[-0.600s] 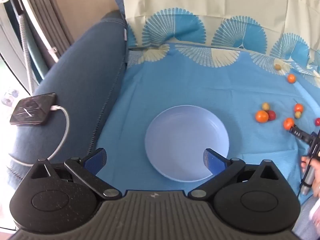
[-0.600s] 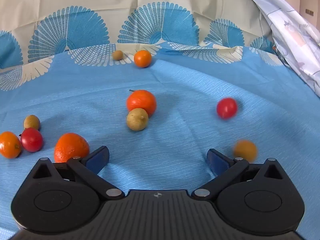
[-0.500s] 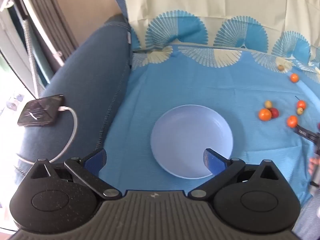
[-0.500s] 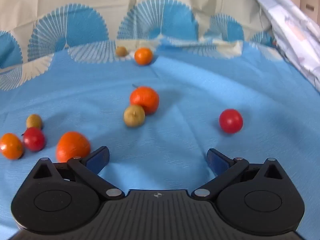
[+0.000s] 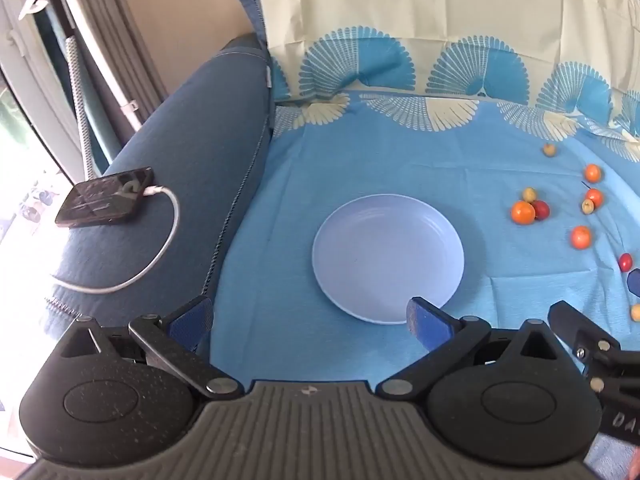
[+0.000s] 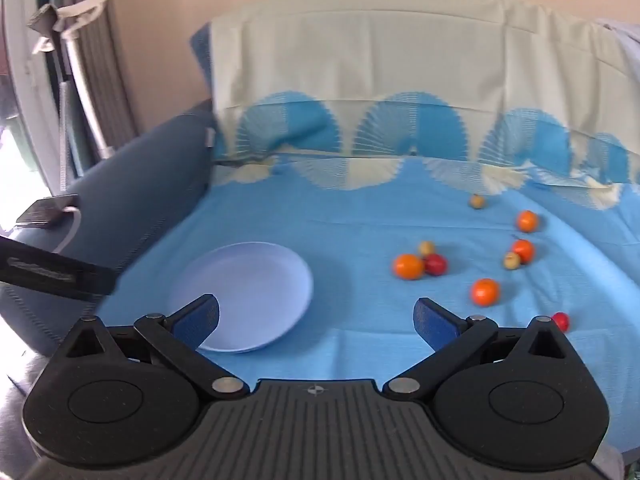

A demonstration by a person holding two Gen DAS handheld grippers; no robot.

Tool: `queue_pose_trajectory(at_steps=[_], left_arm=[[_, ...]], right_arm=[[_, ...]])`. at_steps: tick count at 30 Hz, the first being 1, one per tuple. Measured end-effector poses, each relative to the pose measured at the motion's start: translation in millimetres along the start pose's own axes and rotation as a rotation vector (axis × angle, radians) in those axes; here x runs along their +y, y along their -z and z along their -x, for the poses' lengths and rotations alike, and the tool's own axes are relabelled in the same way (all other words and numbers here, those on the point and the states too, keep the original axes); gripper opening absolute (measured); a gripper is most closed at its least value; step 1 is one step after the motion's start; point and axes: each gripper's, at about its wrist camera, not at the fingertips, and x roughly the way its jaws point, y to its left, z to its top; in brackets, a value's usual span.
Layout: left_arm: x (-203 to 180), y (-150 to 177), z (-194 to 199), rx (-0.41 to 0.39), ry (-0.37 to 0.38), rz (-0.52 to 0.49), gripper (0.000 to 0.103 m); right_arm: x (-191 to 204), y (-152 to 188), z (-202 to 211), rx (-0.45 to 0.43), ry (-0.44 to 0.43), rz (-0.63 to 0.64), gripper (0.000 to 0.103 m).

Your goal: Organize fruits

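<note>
A pale blue plate (image 5: 387,258) lies empty on the blue cloth; it also shows in the right wrist view (image 6: 256,292). Several small fruits lie scattered to its right: an orange one (image 6: 408,266) touching a red one (image 6: 435,264), another orange one (image 6: 485,291), a red one (image 6: 561,321) near the right edge, and small yellowish ones (image 6: 476,201). The same fruits show in the left wrist view (image 5: 523,212). My left gripper (image 5: 310,320) is open and empty, held back above the plate's near side. My right gripper (image 6: 316,318) is open and empty, held back from plate and fruits.
The cloth covers a sofa seat and backrest (image 6: 400,60). A dark blue armrest (image 5: 180,168) on the left carries a phone (image 5: 105,196) with a white charging cable (image 5: 156,248). Curtains and a window are at the far left.
Both grippers have pulled back and risen; the fruits and plate now look smaller and farther. The right wrist view has swung left and now takes in the plate. Both stay open.
</note>
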Motion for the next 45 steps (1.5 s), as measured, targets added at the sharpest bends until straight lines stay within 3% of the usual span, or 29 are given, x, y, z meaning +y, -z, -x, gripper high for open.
queue_pose_trajectory(at_steps=[5, 9, 18, 45], left_arm=[[3, 13, 15, -0.007, -0.011, 0.006, 0.103], [7, 21, 22, 0.001, -0.001, 0.025, 0.103], [10, 24, 32, 0.008, 0.035, 0.030, 0.103], [20, 19, 26, 0.017, 0.155, 0.057, 0.103]], right_arm=[[19, -10, 31, -0.032, -0.008, 0.026, 0.103], [24, -13, 36, -0.065, 0.039, 0.052, 0.103], [37, -17, 34, -0.039, 0.100, 0.051, 0.103], [52, -27, 30, 0.016, 0.160, 0.054, 0.103]])
